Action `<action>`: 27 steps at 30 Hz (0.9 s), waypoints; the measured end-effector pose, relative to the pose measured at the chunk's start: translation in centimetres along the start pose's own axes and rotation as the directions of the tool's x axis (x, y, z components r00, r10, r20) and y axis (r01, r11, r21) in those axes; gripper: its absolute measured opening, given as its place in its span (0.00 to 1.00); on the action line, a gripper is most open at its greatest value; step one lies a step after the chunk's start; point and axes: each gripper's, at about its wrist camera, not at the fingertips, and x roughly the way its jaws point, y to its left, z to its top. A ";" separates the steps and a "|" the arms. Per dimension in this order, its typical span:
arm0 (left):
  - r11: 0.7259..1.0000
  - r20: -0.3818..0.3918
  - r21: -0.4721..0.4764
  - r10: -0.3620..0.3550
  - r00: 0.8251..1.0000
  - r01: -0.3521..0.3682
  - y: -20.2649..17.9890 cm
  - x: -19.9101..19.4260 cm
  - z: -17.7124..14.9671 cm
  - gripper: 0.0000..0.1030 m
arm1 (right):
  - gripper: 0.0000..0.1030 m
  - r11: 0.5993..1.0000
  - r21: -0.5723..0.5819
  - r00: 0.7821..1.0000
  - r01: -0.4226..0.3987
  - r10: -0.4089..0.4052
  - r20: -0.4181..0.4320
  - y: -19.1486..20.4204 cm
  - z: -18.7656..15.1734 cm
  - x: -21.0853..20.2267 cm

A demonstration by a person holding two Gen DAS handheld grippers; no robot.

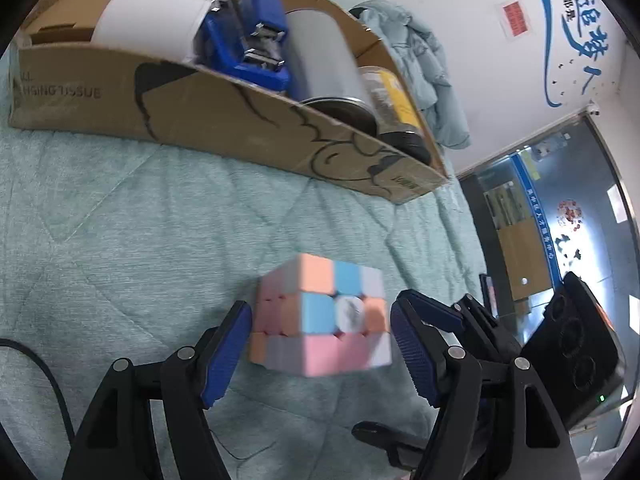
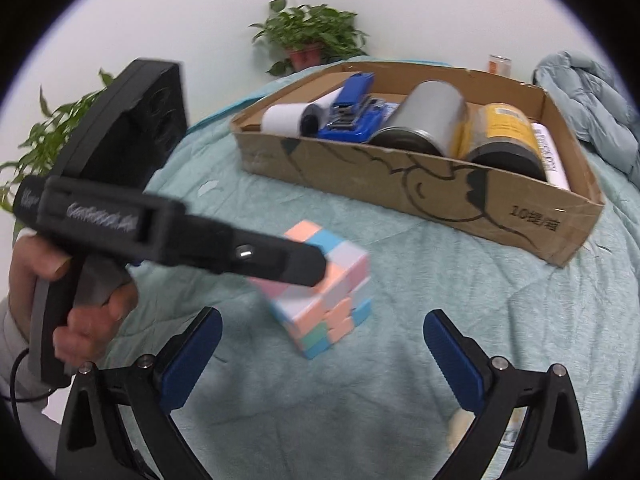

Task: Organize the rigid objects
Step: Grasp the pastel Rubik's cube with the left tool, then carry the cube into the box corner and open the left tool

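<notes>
Left gripper (image 1: 320, 344) is straddling the puzzle cube (image 1: 320, 316), jaws apart, one blue pad on each side, neither clearly touching yet. Cube is sitting on the quilted bed cover (image 1: 120, 240), in front of the long front wall of the cardboard box (image 1: 224, 120).

Right gripper (image 2: 322, 354) is hovering nearer the camera side of the cube, jaws wide apart, holding nothing.

Advice for the grasp: centre the pads on opposite flat faces, not on corners, and close squarely; the soft cover may be letting the cube tilt.

Box is already holding a white roll (image 1: 148, 20), blue stapler (image 1: 256, 40), metal can (image 1: 324, 64) and a yellow-labelled jar (image 1: 392, 100).

Room: white wall, potted plant (image 2: 308, 36), a crumpled jacket (image 1: 424, 64) past the box's end.
</notes>
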 end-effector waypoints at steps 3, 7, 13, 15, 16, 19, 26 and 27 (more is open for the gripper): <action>0.998 -0.011 -0.025 -0.056 0.998 0.056 0.7 0.2 -0.2 0.64 | 0.83 1.000 -0.001 1.000 0.003 -0.003 -0.021 0.7 0.3 1.1; 0.998 -0.008 -0.012 -0.061 0.998 0.061 0.7 0.4 -0.9 0.60 | 0.66 0.999 0.029 0.996 0.016 -0.014 -0.083 0.8 0.5 2.9; 0.996 0.000 -0.029 -0.084 0.996 0.084 1.3 0.0 -1.2 0.59 | 0.65 0.997 0.023 0.993 0.072 -0.070 -0.100 1.2 0.0 4.2; 0.997 0.013 -0.011 -0.072 0.997 0.073 1.1 -0.4 -1.3 0.57 | 0.64 0.996 0.010 0.992 0.088 -0.086 -0.096 1.6 0.1 4.2; 0.998 0.025 -0.007 -0.068 0.997 0.068 1.0 -0.7 -1.4 0.56 | 0.64 0.996 0.012 0.992 0.089 -0.087 -0.091 1.7 0.2 4.2; 0.998 0.056 0.024 -0.063 0.996 0.062 0.4 -1.7 -1.4 0.50 | 0.63 0.995 0.003 0.993 0.100 -0.100 -0.064 1.8 0.5 3.8; 0.996 0.147 0.085 -0.051 0.988 0.039 -1.1 -5.7 -0.8 0.50 | 0.62 0.990 -0.064 0.992 0.123 -0.122 0.030 3.2 2.2 1.9; 0.995 0.162 0.093 -0.046 0.986 0.031 -1.3 -6.3 -0.5 0.51 | 0.62 0.990 -0.072 0.992 0.124 -0.121 0.043 3.3 2.7 1.7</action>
